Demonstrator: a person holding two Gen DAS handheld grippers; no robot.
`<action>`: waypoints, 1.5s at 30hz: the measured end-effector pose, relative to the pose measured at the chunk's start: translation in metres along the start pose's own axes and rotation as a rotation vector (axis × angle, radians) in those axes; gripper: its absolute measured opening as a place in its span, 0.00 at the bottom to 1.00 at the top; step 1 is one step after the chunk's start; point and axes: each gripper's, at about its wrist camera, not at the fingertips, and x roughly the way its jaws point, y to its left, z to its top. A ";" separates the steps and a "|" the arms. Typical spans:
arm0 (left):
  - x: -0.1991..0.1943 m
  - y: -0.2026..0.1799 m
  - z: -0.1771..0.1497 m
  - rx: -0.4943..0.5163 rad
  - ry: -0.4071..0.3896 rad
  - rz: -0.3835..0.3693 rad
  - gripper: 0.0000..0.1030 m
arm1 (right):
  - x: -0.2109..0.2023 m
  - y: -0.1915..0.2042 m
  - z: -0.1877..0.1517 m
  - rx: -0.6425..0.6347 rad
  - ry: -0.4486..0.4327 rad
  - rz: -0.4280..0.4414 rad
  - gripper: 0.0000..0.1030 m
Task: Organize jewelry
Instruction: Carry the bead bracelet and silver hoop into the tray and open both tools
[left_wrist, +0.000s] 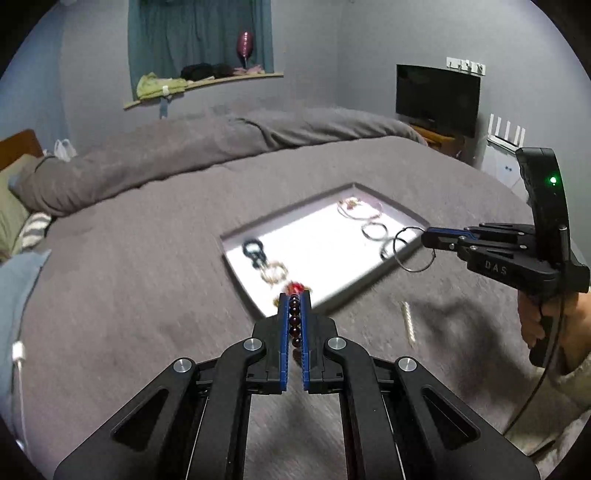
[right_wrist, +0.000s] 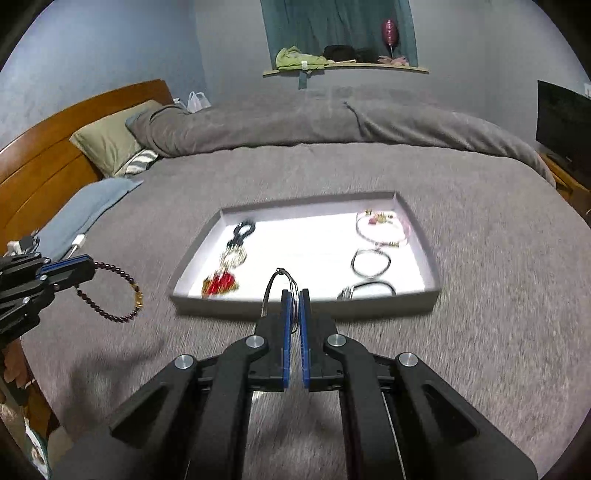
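A shallow white tray (left_wrist: 373, 284) (right_wrist: 424, 229) lies on the grey bed. It holds a black chain link (left_wrist: 254, 251), a gold piece (left_wrist: 274, 273), a red piece (right_wrist: 221, 283) and several bangles (right_wrist: 370, 262). My left gripper (left_wrist: 294, 297) is shut on a dark red bead bracelet (left_wrist: 294, 319), which also shows in the right wrist view (right_wrist: 122, 291), held above the bed in front of the tray. My right gripper (right_wrist: 294, 293) is shut on a thin wire bangle (right_wrist: 275, 282), which hangs by the tray's right edge in the left wrist view (left_wrist: 413, 249).
A slim pale stick-like piece (left_wrist: 408, 323) lies on the grey blanket (right_wrist: 498, 295) near the tray. Pillows (right_wrist: 107, 142) and a wooden headboard (right_wrist: 40, 162) are at the left. A TV (left_wrist: 437, 98) stands beyond the bed.
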 end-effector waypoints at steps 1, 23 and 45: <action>0.002 0.002 0.006 0.001 -0.005 -0.003 0.06 | 0.005 -0.001 0.006 0.004 0.001 0.000 0.04; 0.171 0.013 0.103 -0.030 0.085 -0.079 0.06 | 0.137 -0.037 0.078 0.076 0.098 -0.084 0.04; 0.236 0.034 0.080 -0.109 0.209 -0.027 0.06 | 0.173 -0.040 0.078 0.080 0.187 -0.123 0.05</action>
